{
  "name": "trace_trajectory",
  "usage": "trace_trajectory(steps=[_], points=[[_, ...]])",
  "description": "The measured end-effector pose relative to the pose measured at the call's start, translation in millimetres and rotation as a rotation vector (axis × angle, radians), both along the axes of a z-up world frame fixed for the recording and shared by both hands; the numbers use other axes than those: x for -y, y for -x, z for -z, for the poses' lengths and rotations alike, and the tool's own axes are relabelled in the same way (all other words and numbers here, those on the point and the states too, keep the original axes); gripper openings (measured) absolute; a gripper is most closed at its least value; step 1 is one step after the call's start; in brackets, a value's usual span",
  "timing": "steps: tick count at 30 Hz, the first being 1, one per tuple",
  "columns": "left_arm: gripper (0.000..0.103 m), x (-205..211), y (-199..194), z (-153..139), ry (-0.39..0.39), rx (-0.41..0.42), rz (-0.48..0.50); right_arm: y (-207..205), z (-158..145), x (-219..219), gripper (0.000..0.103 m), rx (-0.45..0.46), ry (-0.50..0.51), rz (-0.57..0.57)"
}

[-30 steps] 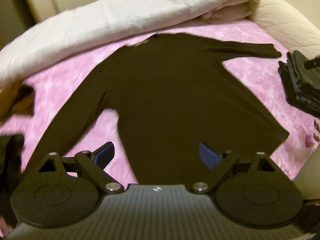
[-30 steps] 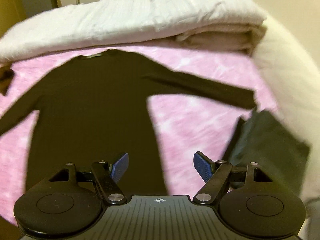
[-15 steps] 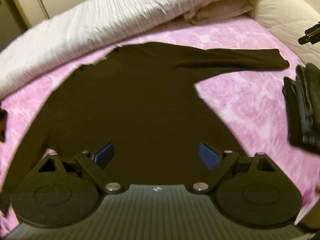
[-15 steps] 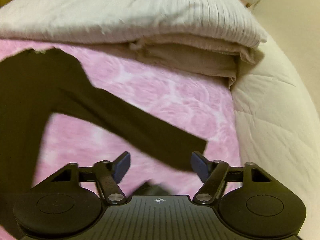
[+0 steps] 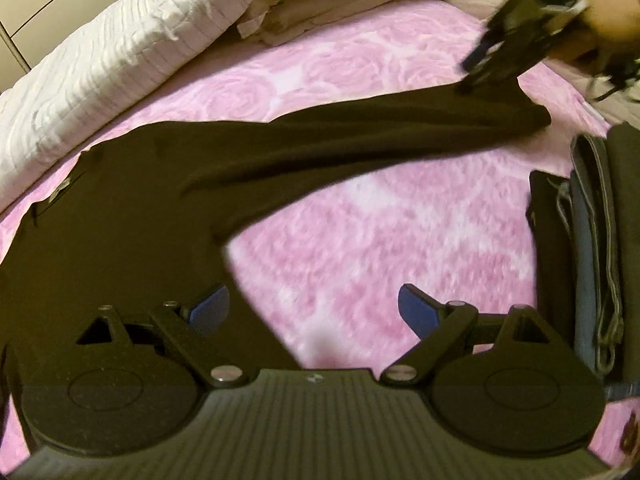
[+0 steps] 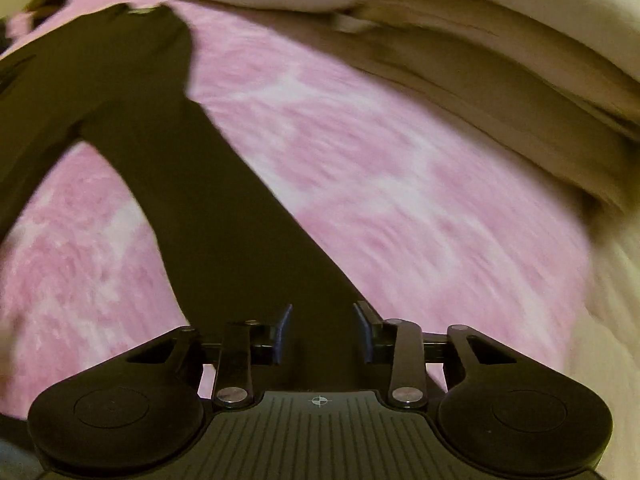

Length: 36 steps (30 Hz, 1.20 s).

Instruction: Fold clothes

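We held our right gripper (image 6: 322, 330) over the far end of the long sleeve (image 6: 224, 216) of the dark brown long-sleeved top (image 5: 120, 216), which lay flat on the pink rose-patterned bedspread (image 5: 360, 248). Its blue-padded jaws were closing with the sleeve fabric between them, but a gap still showed on each side and the pads had not yet pressed on the cloth. From our left wrist view, the right gripper (image 5: 476, 68) sat at the sleeve's cuff, far ahead and to the right. Our left gripper (image 5: 314, 312) was spread wide and held nothing; its left finger hung above the top's side edge, its right finger above bare bedspread. A stack of folded dark and grey-blue clothes (image 5: 592, 240) lay just right of it. A white quilted blanket (image 5: 100, 60) lay well ahead.
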<state>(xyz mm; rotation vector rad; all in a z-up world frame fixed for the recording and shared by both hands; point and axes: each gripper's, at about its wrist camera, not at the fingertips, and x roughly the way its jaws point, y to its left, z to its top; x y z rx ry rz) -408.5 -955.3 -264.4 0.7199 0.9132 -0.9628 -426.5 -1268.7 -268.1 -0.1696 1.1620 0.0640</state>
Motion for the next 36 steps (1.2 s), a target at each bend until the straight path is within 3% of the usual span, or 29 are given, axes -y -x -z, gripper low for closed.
trace_trajectory(steps=[4, 7, 8, 12, 16, 18, 21, 26, 29, 30, 31, 32, 36], points=[[0.089, 8, 0, 8, -0.012, 0.011, -0.002, -38, 32, -12, 0.030, 0.003, -0.029, -0.062], [0.089, 6, -3, 13, -0.017, -0.009, -0.017, -56, 47, -13, 0.001, -0.006, -0.039, -0.061], [0.089, 7, -4, 15, -0.018, -0.014, -0.016, -59, 50, -11, 0.000, -0.010, -0.043, -0.057], [0.089, 9, -10, 22, -0.015, -0.030, -0.002, -66, 45, 10, 0.000, 0.002, -0.086, -0.003], [0.089, 22, -21, 30, -0.002, -0.027, 0.032, -71, 38, 44, 0.000, 0.051, -0.131, 0.177], [0.089, 29, -28, 34, 0.005, -0.019, 0.055, -72, 39, 51, 0.000, 0.040, -0.134, 0.209], [0.089, 37, -38, 37, 0.015, 0.009, 0.095, -70, 34, 40, 0.000, 0.062, -0.128, 0.137], [0.089, 44, -54, 41, 0.040, 0.010, 0.100, -71, 31, -8, 0.023, 0.093, -0.087, -0.082], [0.089, 47, -61, 44, 0.053, 0.012, 0.108, -74, 46, -31, 0.029, 0.072, -0.014, -0.182], [0.089, 48, -63, 45, 0.057, 0.013, 0.117, -76, 49, -34, 0.029, 0.068, -0.006, -0.191], [0.089, 49, -65, 45, 0.063, 0.015, 0.130, -77, 49, -32, 0.021, 0.065, -0.012, -0.183], [0.089, 51, -67, 46, 0.070, 0.018, 0.142, -79, 49, -31, 0.000, 0.063, -0.017, -0.175], [0.089, 58, -73, 49, 0.103, 0.016, 0.196, -89, 44, -7, 0.000, 0.075, -0.049, -0.071]])
